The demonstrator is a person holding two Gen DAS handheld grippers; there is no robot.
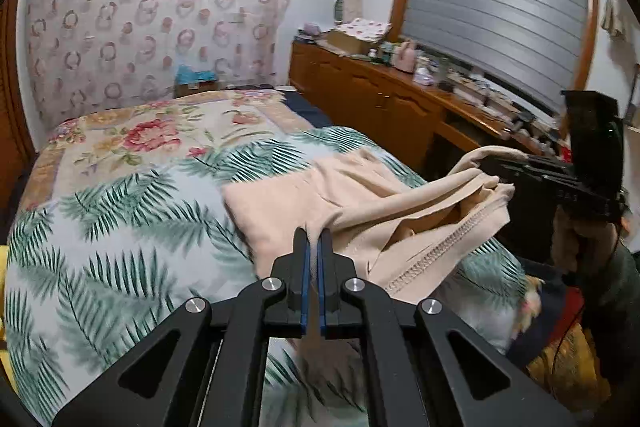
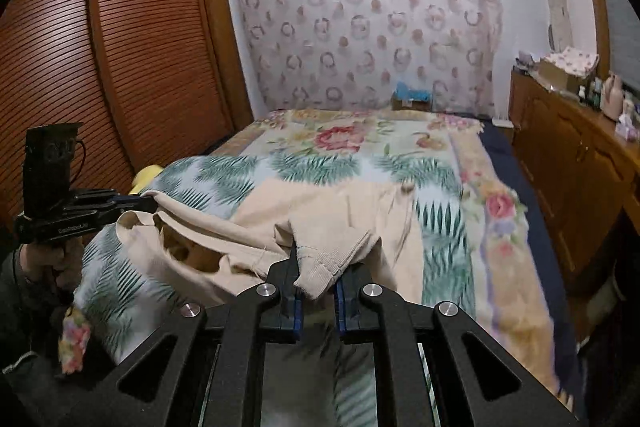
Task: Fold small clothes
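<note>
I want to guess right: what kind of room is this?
Most likely a bedroom: a big bed with flowery covers, a tall wooden wardrobe beside it, and a low cabinet with clutter on top.

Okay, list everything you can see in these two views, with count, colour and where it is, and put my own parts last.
garment: one, beige, on the bed, near edge lifted
palm-leaf cover: one, green and white, near half of bed
floral blanket: one, cream and red, far half
patterned curtain: one, pink and white, behind the bed
wardrobe: one, brown, slatted
cabinet: one, brown, cluttered top
left gripper: black, shut on garment
right gripper: black, shut on garment
hand: holding the left gripper
</note>
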